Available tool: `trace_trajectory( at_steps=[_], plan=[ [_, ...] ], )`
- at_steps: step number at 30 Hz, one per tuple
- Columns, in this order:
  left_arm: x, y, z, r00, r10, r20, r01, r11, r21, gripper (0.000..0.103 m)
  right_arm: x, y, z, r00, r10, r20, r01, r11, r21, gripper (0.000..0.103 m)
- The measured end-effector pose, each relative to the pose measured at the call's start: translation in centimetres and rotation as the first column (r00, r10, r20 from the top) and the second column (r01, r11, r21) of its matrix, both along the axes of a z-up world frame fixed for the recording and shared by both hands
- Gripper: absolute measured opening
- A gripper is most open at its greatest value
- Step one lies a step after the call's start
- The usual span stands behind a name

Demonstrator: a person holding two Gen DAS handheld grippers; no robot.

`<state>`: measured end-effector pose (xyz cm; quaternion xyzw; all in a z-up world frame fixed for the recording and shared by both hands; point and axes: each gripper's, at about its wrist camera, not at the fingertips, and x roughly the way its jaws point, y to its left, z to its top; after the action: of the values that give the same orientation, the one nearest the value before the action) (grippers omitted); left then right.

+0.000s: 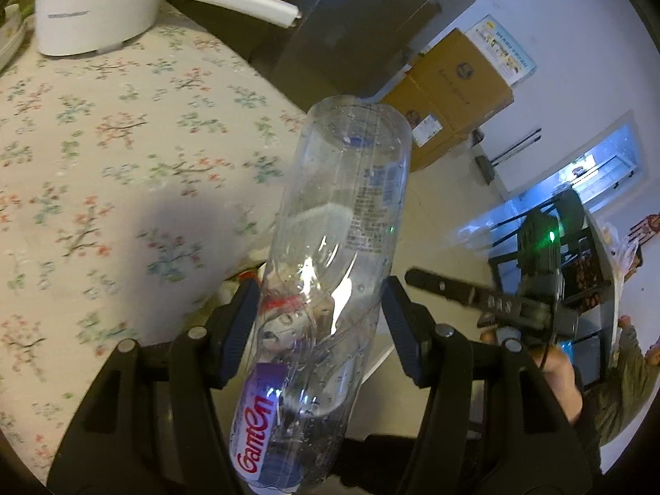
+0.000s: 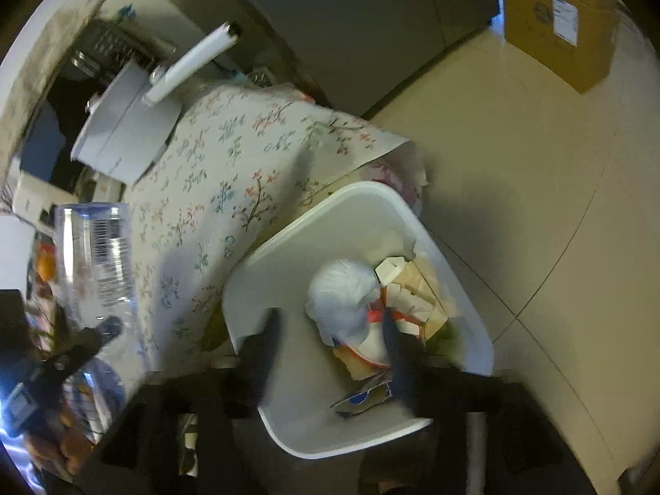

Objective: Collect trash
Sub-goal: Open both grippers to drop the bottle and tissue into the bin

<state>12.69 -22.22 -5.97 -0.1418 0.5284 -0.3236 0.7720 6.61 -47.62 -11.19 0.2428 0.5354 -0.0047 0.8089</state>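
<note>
One empty bottle (image 1: 330, 255), light, thin-walled and slippery, sits pinched mid-body in the left gripper (image 1: 319, 321); the right gripper (image 2: 330, 354) hangs spread above the bin (image 2: 255, 264).

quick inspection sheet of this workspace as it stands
surface: table with floral cloth, one corner overhanging the bin
job's things: clear plastic bottle held off the table; white bin on the floor beside the table, holding a white bag and cartons
clutter: white pot with long handle at the table's far end
grippers: left gripper shut on the bottle; right gripper open above the bin
cables: nothing seen
surroundings: cardboard boxes on a tiled floor
</note>
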Motion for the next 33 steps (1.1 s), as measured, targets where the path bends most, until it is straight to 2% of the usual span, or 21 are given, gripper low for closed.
trace_trajectory(
  at_steps=[4,11,16,18,19,21,27,33],
  plan=[
    [0.4,-1.9,0.1,0.999,0.023,0.049,-0.019,0.997,-0.069,0.063,-1.6,-1.5,0.2,1.0,-0.025,-0.003,0.025,1.0,0.016,0.063],
    [0.2,-5.6,-1.1,0.986,0.014,0.165,0.002,0.995,-0.095,0.064,-3.6,-3.4,0.4,0.998,-0.061,0.004,0.061,0.998,-0.011,0.066],
    [0.4,-6.2,-3.1,0.988,-0.005,0.156,0.012,0.999,-0.043,0.065,-4.0,-4.1,0.6,0.997,-0.077,0.006,0.077,0.997,-0.022,0.066],
    [0.4,-5.9,-3.3,0.99,-0.014,0.141,0.014,1.0,-0.002,0.069,-3.9,-3.9,0.8,0.997,-0.071,0.012,0.071,0.997,-0.03,0.066],
    [0.4,-5.3,-3.0,0.99,-0.014,0.138,0.012,1.0,0.011,0.077,-3.9,-3.9,0.9,0.998,-0.069,0.014,0.069,0.997,-0.031,0.067],
    [0.1,-4.0,-2.2,0.987,-0.008,0.158,0.004,1.0,0.026,0.086,-3.6,-3.3,1.4,0.998,-0.06,0.024,0.061,0.998,-0.035,0.069],
    [-0.6,1.2,0.1,0.978,0.03,0.209,-0.059,0.989,0.135,0.098,-2.2,0.3,3.3,0.998,0.009,0.06,-0.004,0.996,-0.089,0.073],
    [-1.2,9.0,1.9,0.958,0.147,0.248,-0.2,0.958,0.206,0.1,-0.6,6.1,5.5,0.99,0.098,0.097,-0.08,0.981,-0.175,0.078]
  ],
)
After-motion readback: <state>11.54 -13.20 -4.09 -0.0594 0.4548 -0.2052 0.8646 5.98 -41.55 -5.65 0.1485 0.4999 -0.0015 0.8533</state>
